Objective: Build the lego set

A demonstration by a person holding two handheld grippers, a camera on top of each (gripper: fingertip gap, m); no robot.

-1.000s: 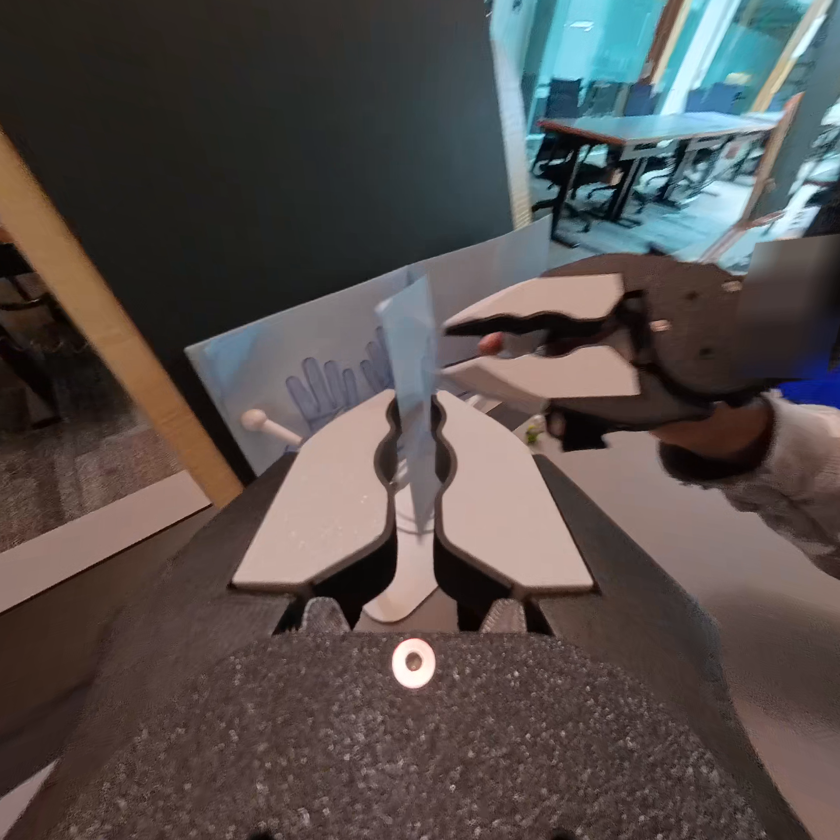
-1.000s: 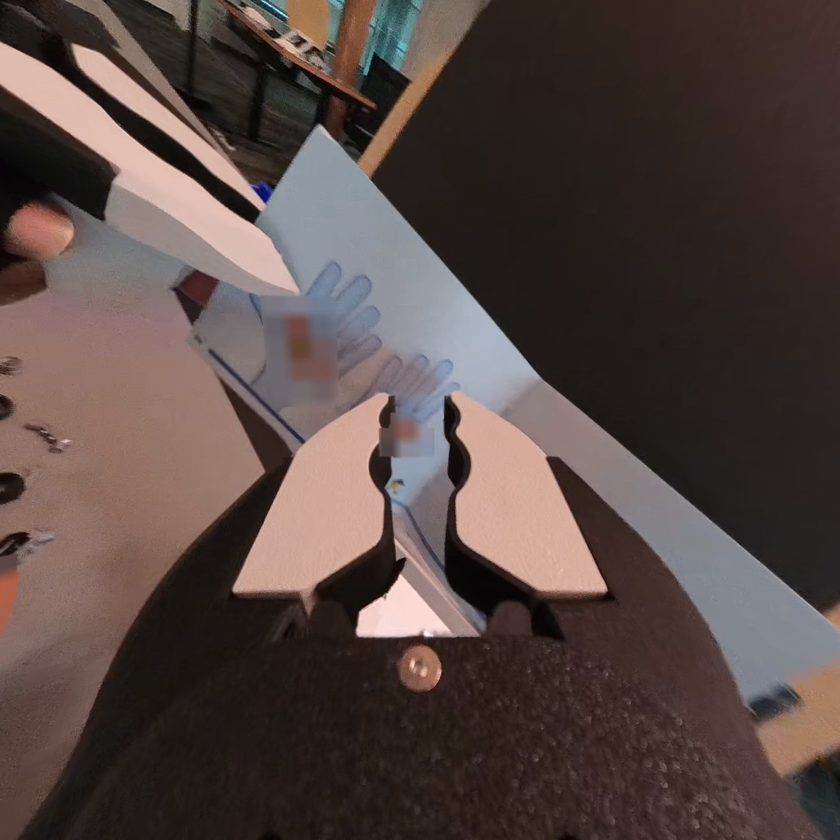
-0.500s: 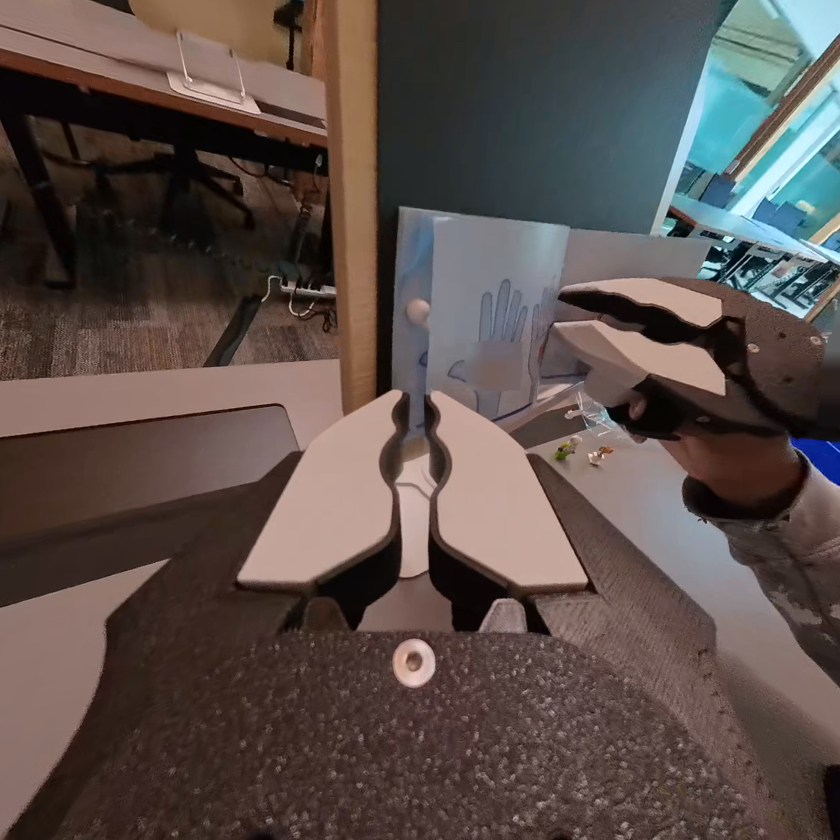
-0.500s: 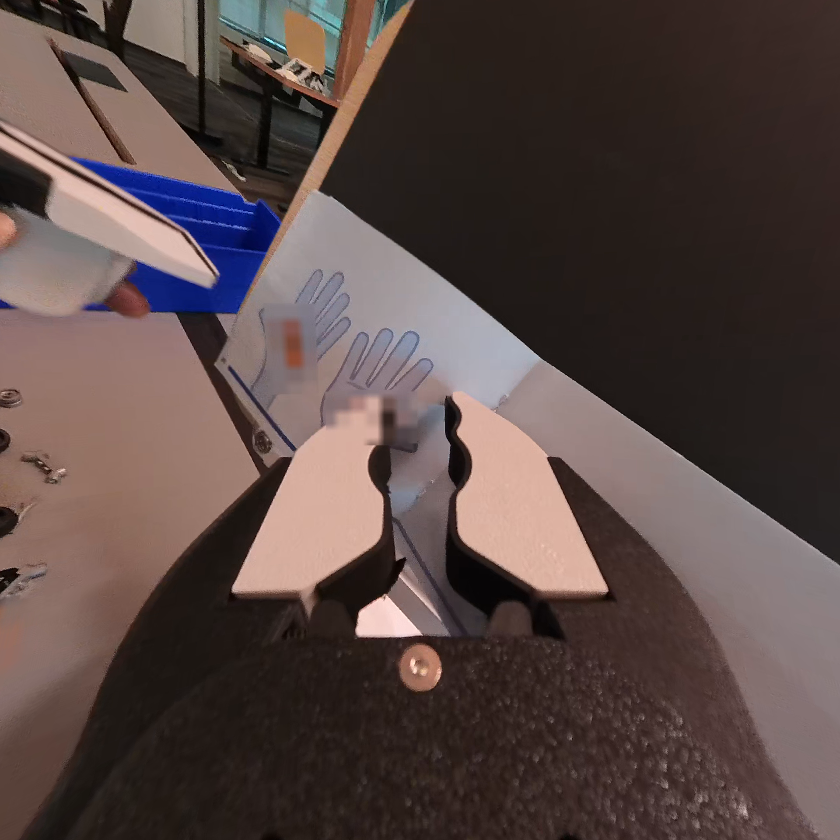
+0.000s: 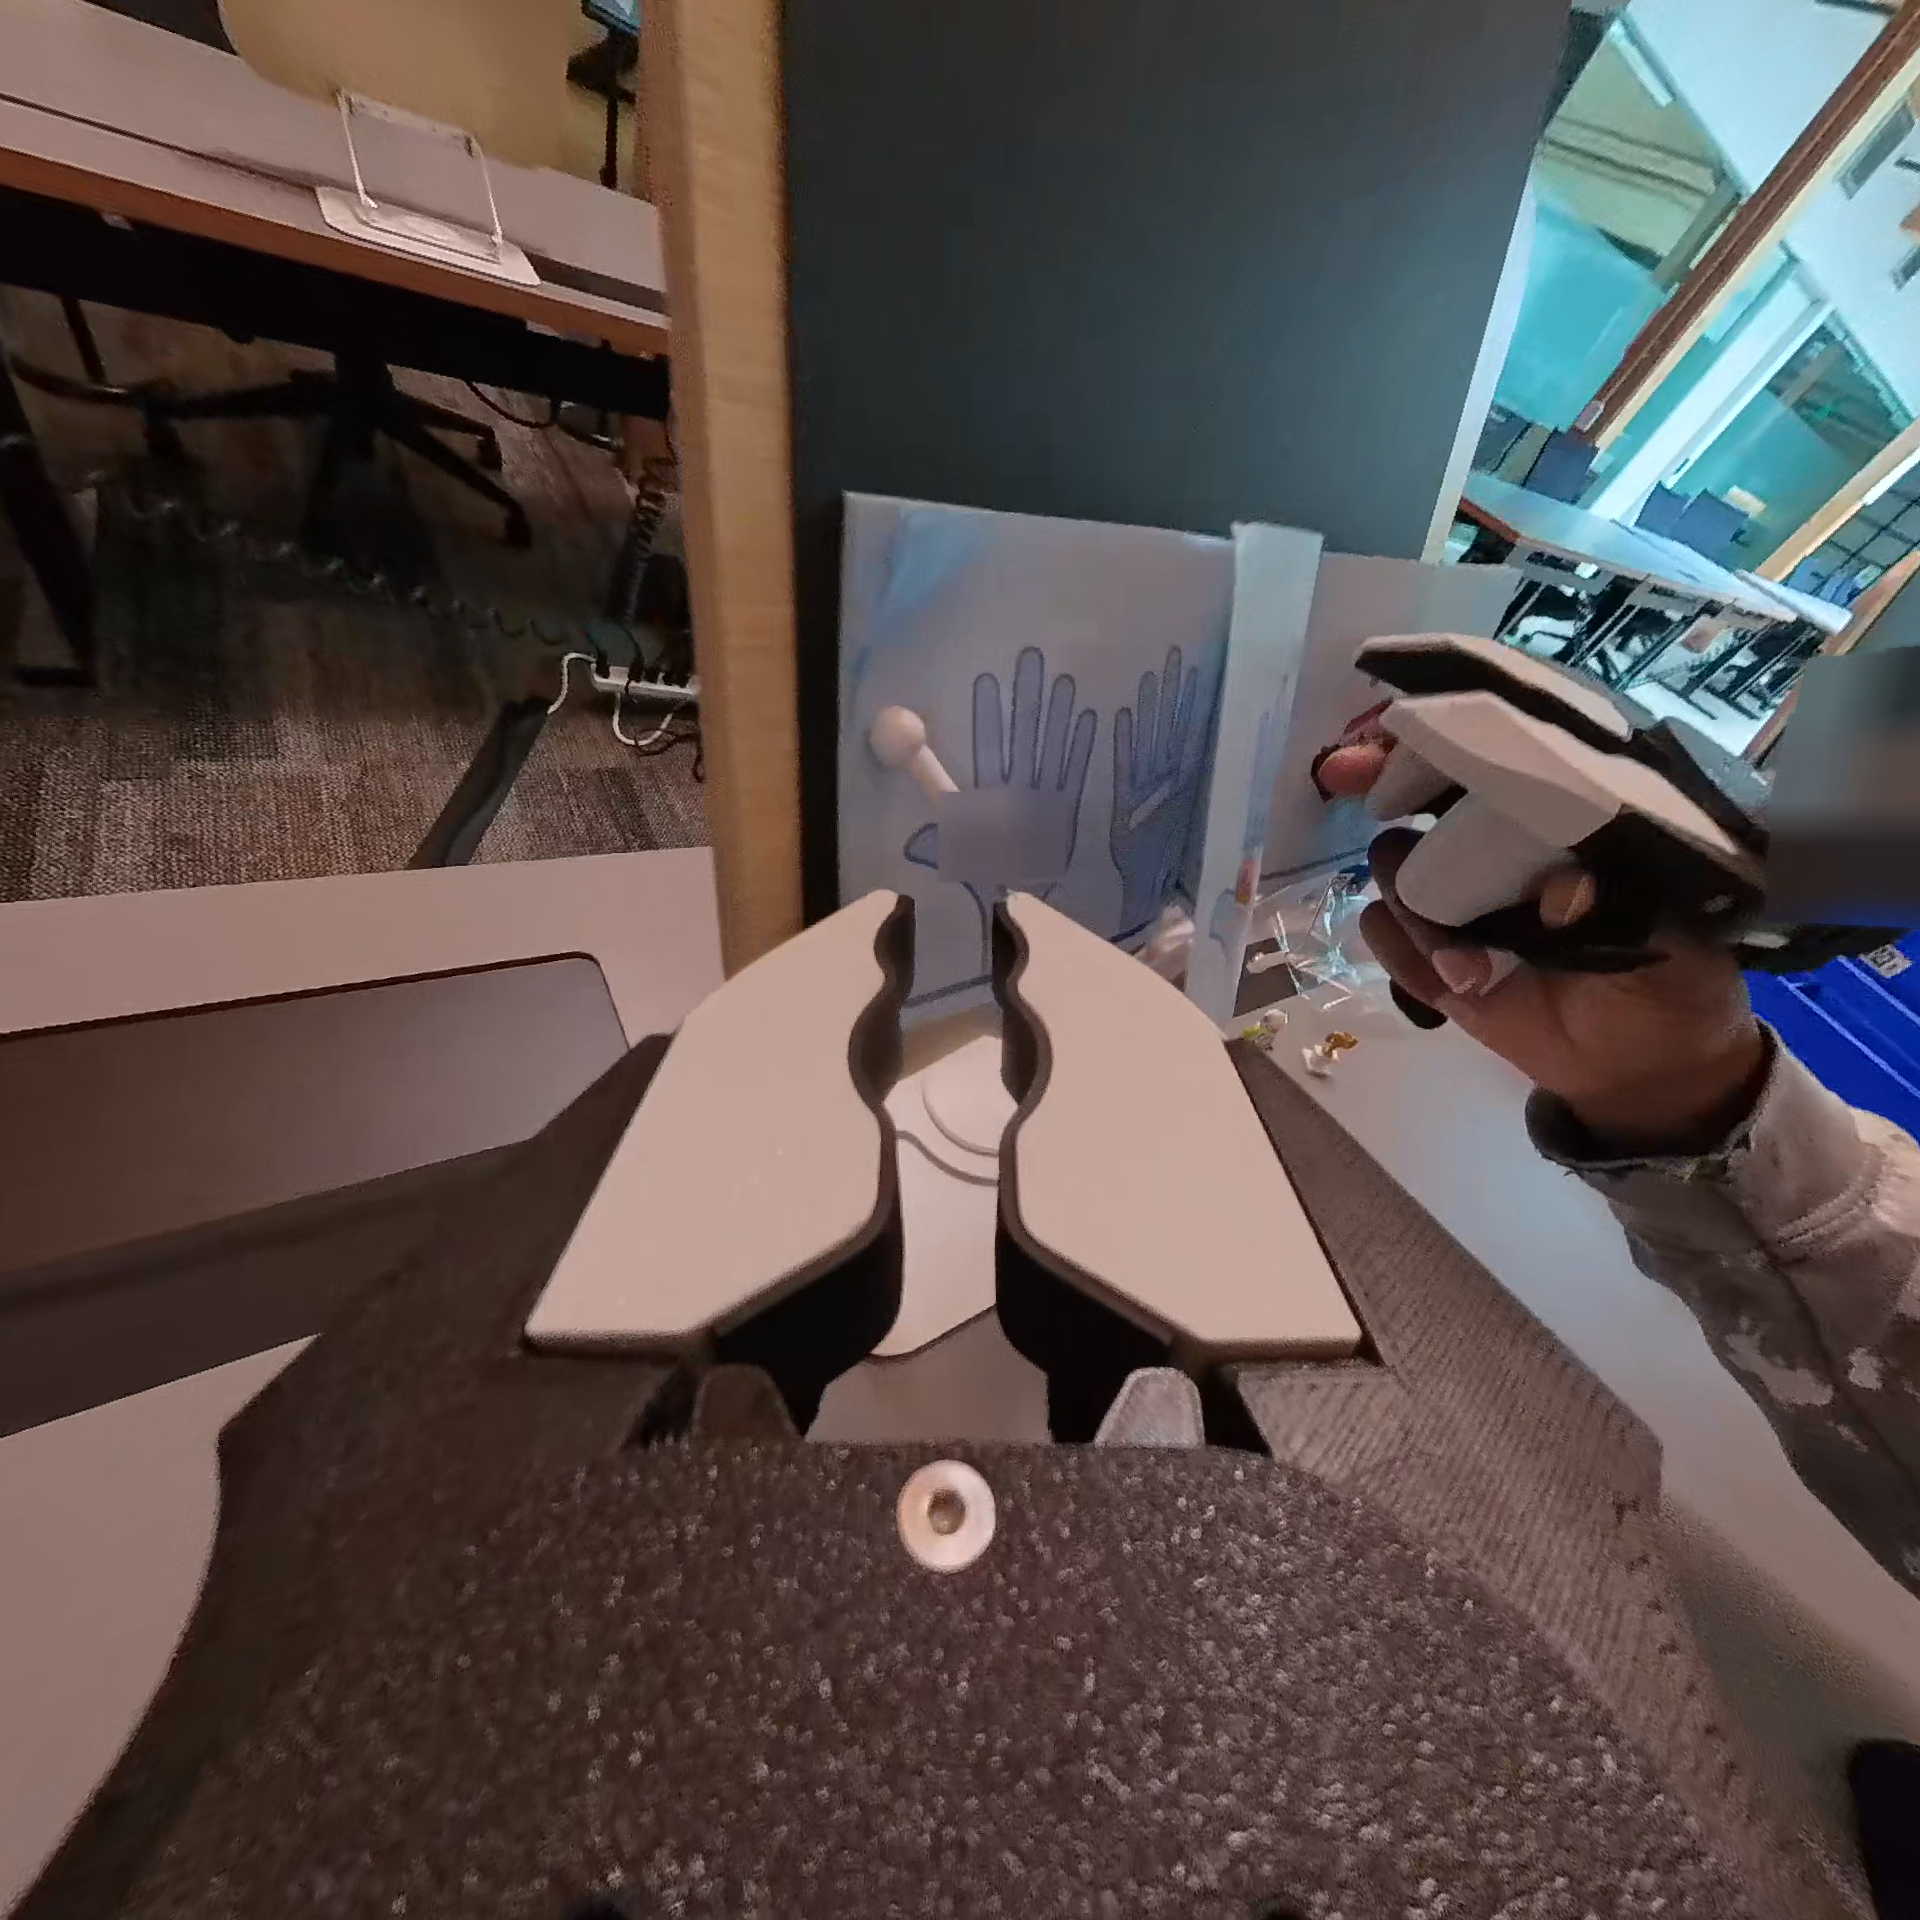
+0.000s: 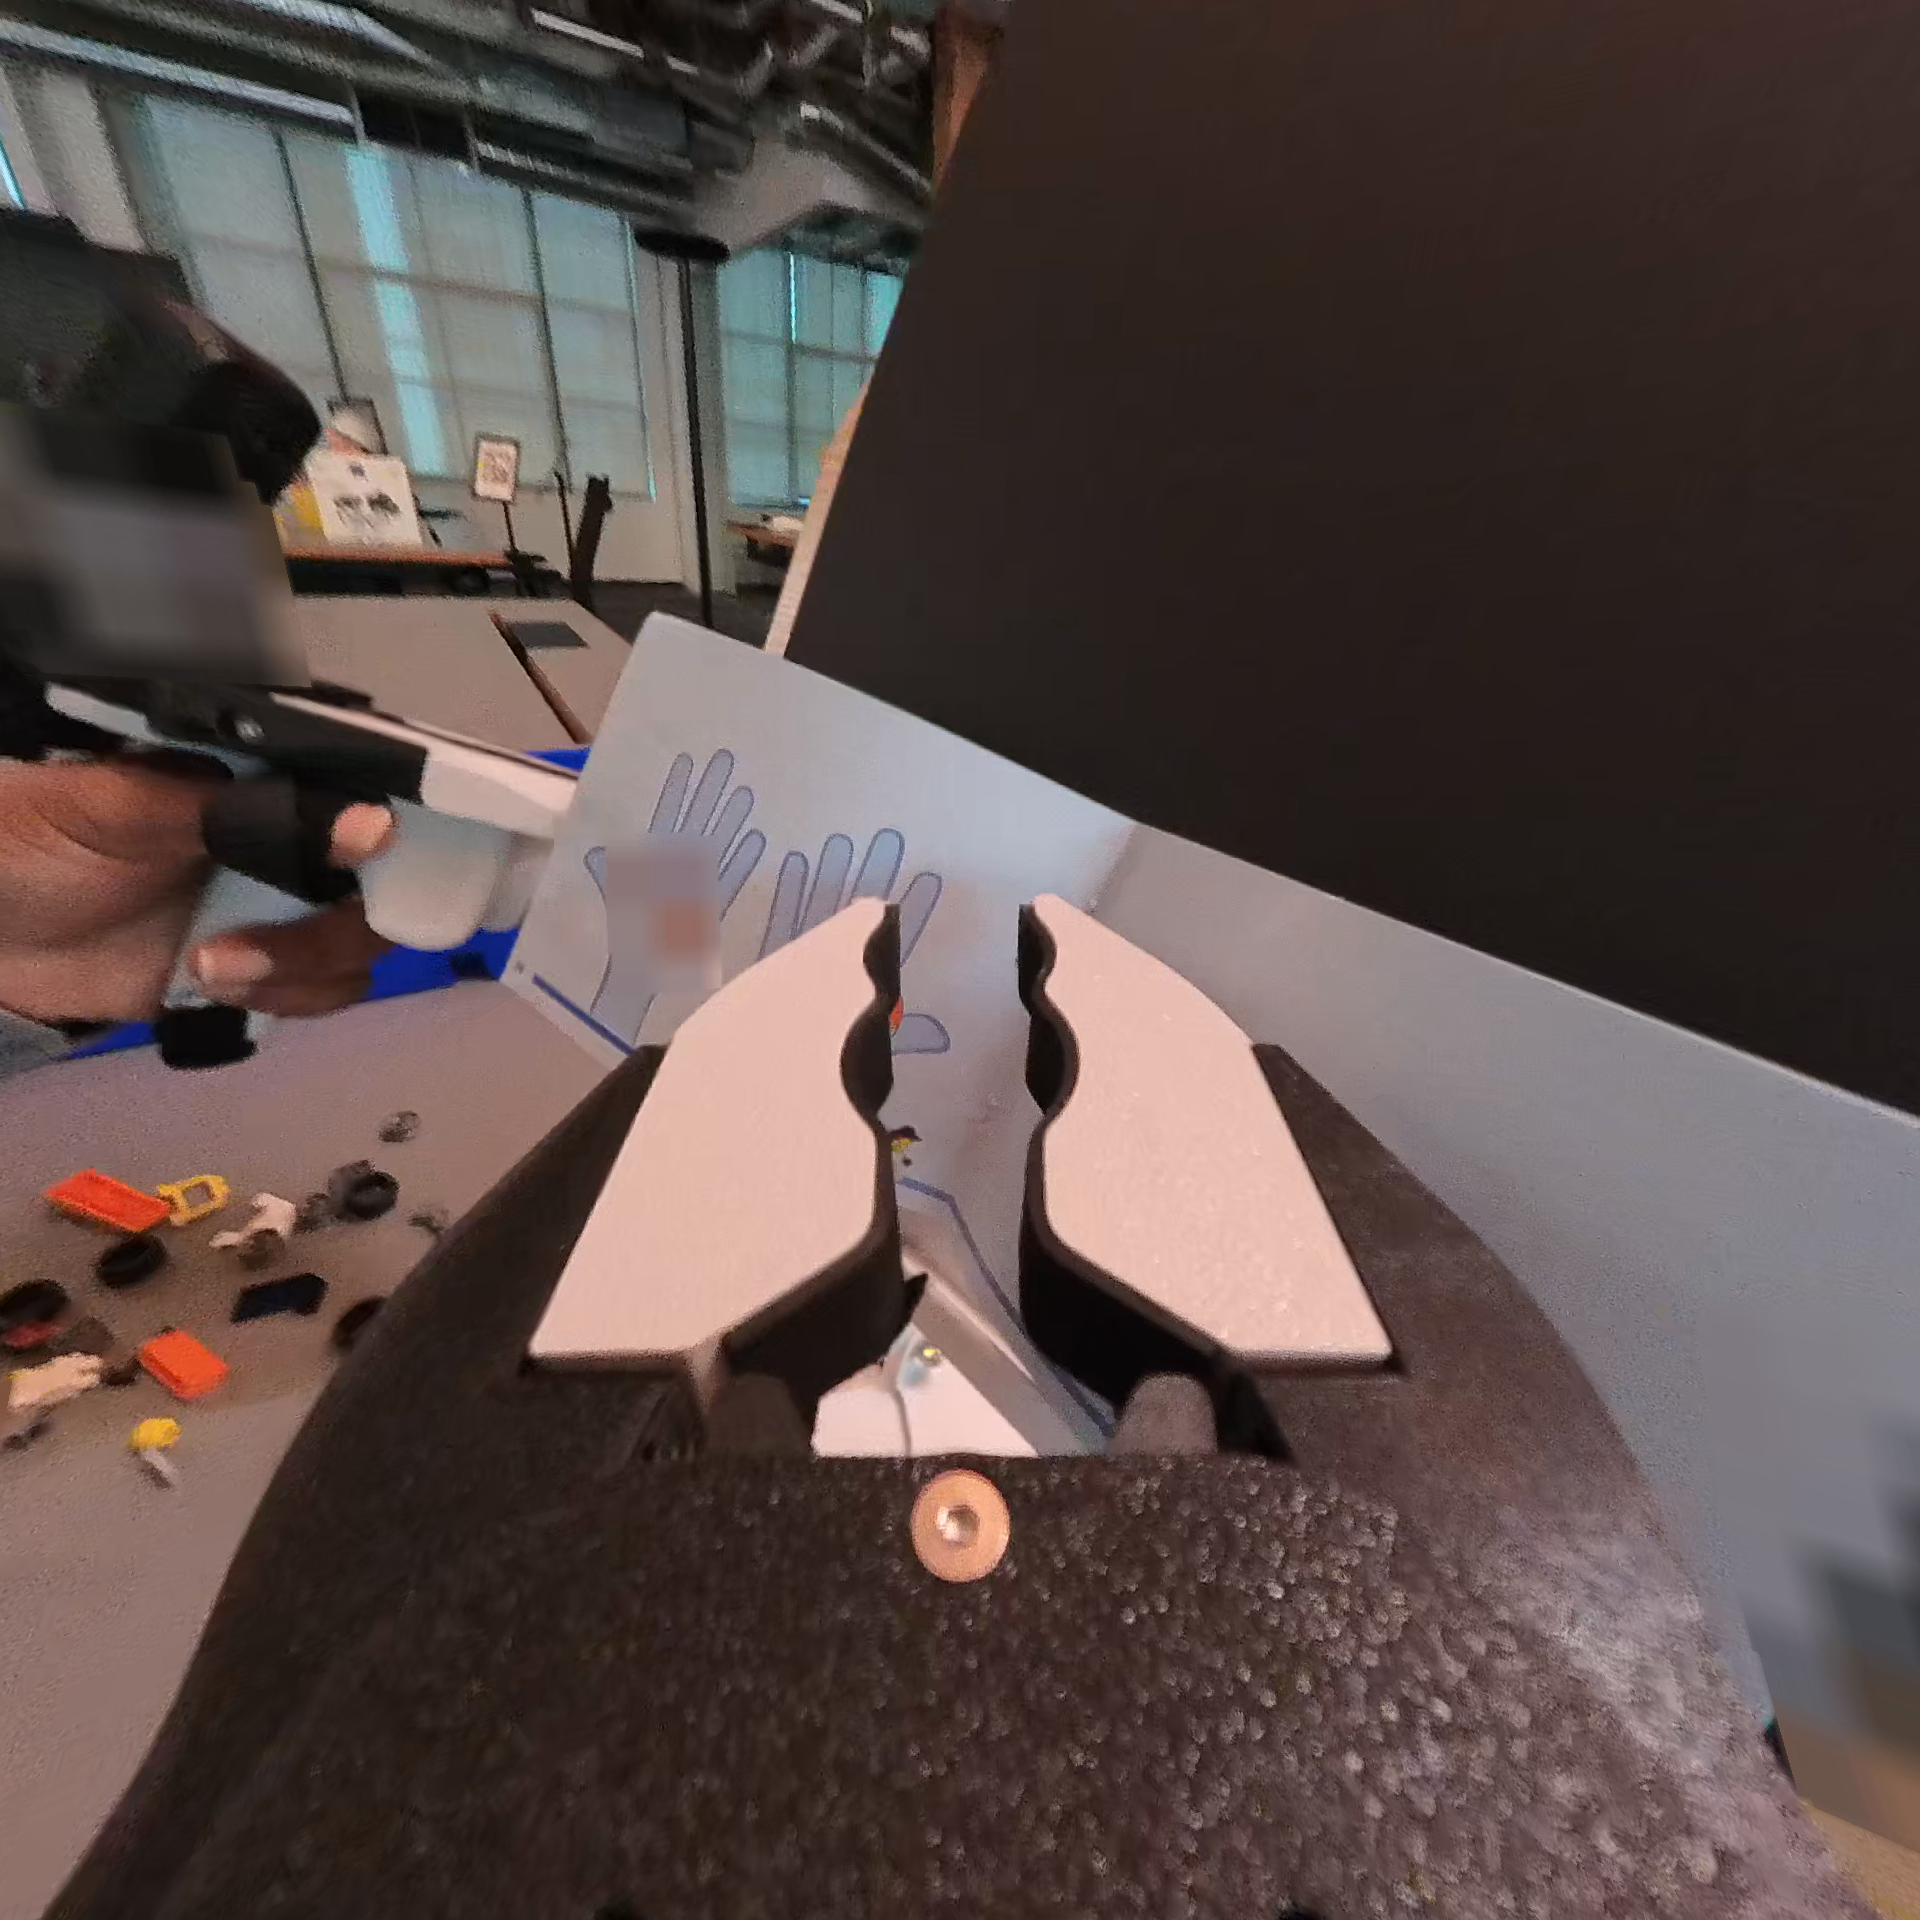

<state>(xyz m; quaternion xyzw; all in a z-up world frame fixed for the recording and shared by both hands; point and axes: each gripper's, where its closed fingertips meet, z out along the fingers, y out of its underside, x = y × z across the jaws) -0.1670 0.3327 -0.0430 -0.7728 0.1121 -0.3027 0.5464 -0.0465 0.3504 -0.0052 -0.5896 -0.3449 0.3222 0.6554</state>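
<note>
Lego pieces lie loose on the grey surface, untouched; both tongs are up at the glove box.

Your left tongs stand slightly parted and hold nothing; half a second ago they were pinched on a pale sheet, which now stands free against the box. Your right tongs gape wider than before, also empty, and point at the box rather than at the parts. Risk, as I judge it: the loose sheet may tip onto the clear bag and the few small bits beside it. A low sweep back from either hand could also scatter the wheels and orange plates, since nothing pins them down.
</note>
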